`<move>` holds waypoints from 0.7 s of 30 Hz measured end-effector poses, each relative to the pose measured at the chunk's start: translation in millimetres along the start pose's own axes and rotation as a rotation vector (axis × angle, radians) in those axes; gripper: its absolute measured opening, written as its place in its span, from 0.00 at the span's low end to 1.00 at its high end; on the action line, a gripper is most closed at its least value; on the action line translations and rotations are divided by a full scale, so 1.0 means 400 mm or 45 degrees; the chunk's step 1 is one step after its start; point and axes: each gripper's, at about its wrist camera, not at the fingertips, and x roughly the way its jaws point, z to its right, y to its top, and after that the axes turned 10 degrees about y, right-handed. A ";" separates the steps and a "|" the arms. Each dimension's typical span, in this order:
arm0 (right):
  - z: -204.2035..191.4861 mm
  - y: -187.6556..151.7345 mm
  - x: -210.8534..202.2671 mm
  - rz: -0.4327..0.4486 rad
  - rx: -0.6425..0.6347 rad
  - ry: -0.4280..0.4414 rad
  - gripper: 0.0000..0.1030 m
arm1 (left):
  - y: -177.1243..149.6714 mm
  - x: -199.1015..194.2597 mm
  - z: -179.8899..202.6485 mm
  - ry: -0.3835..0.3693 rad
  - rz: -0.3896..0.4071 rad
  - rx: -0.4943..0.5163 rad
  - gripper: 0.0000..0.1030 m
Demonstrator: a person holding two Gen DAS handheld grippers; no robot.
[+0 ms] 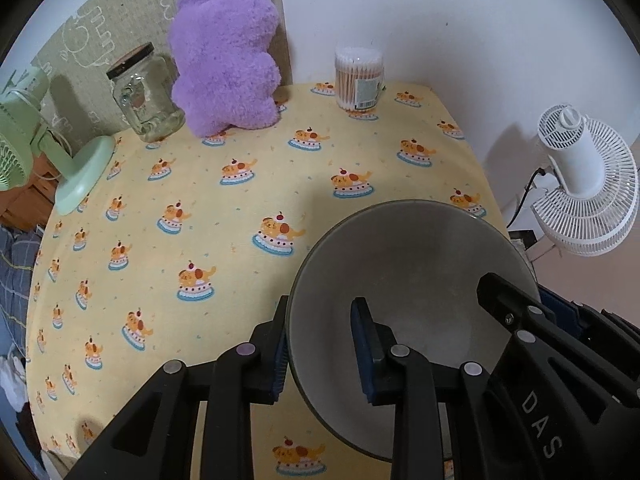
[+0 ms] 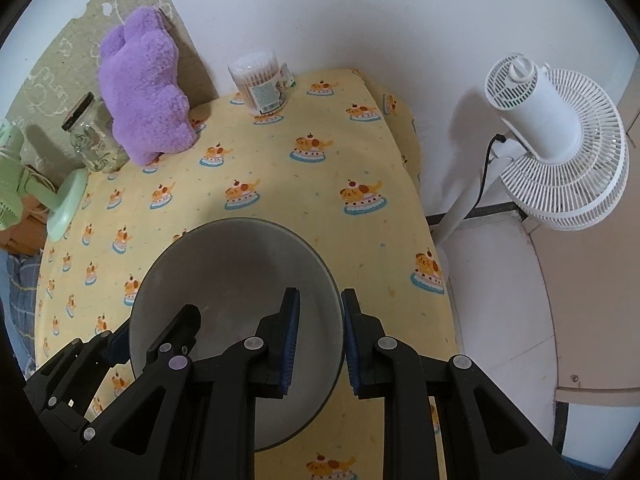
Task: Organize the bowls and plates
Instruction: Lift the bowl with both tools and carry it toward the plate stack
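Observation:
A grey bowl (image 1: 408, 264) (image 2: 240, 272) is over the yellow tablecloth (image 1: 224, 216), gripped on two opposite sides. My left gripper (image 1: 322, 354) is shut on its left rim, one blue pad inside the bowl and one outside. My right gripper (image 2: 320, 334) is shut on the right rim in the same way. Each gripper also shows in the other's view, the right gripper (image 1: 528, 300) at the bowl's far side and the left gripper (image 2: 152, 330) at lower left. The bowl's inside looks empty. Whether its base touches the cloth I cannot tell.
At the back stand a purple plush toy (image 1: 226, 56), a glass jar with a black lid (image 1: 142, 96) and a tub of cotton swabs (image 1: 359, 78). A green desk fan (image 1: 48, 152) is at the left edge. A white floor fan (image 2: 556, 140) stands beyond the table's right edge.

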 end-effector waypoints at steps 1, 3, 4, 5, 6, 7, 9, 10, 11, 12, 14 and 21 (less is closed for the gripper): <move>-0.004 -0.002 -0.006 0.002 -0.004 0.002 0.24 | -0.003 -0.008 -0.004 0.003 0.003 -0.003 0.25; -0.013 -0.008 -0.018 0.007 -0.012 0.008 0.24 | -0.007 -0.021 -0.012 0.005 0.011 -0.008 0.25; -0.019 -0.012 -0.027 0.012 -0.016 0.009 0.24 | -0.010 -0.030 -0.017 0.008 0.016 -0.011 0.25; -0.022 -0.014 -0.032 0.015 -0.018 0.012 0.24 | -0.012 -0.037 -0.021 0.011 0.020 -0.012 0.25; -0.029 -0.018 -0.043 0.020 -0.018 0.018 0.24 | -0.015 -0.046 -0.026 0.014 0.025 -0.013 0.25; -0.033 -0.022 -0.050 0.023 -0.015 0.021 0.24 | -0.019 -0.054 -0.031 0.015 0.028 -0.016 0.25; -0.043 -0.029 -0.067 0.029 -0.018 0.021 0.24 | -0.029 -0.074 -0.042 0.011 0.034 -0.025 0.25; -0.049 -0.035 -0.079 0.034 -0.022 0.021 0.24 | -0.033 -0.084 -0.047 0.010 0.038 -0.028 0.25; -0.052 -0.038 -0.086 0.037 -0.024 0.020 0.24 | -0.038 -0.095 -0.053 0.008 0.042 -0.030 0.25; -0.059 -0.045 -0.098 0.042 -0.026 0.019 0.24 | -0.044 -0.106 -0.059 0.005 0.047 -0.030 0.25; -0.070 -0.055 -0.119 0.049 -0.031 0.015 0.24 | -0.053 -0.123 -0.070 0.000 0.053 -0.032 0.25; -0.132 -0.105 -0.185 0.070 -0.049 0.002 0.24 | -0.091 -0.182 -0.131 -0.014 0.077 -0.045 0.25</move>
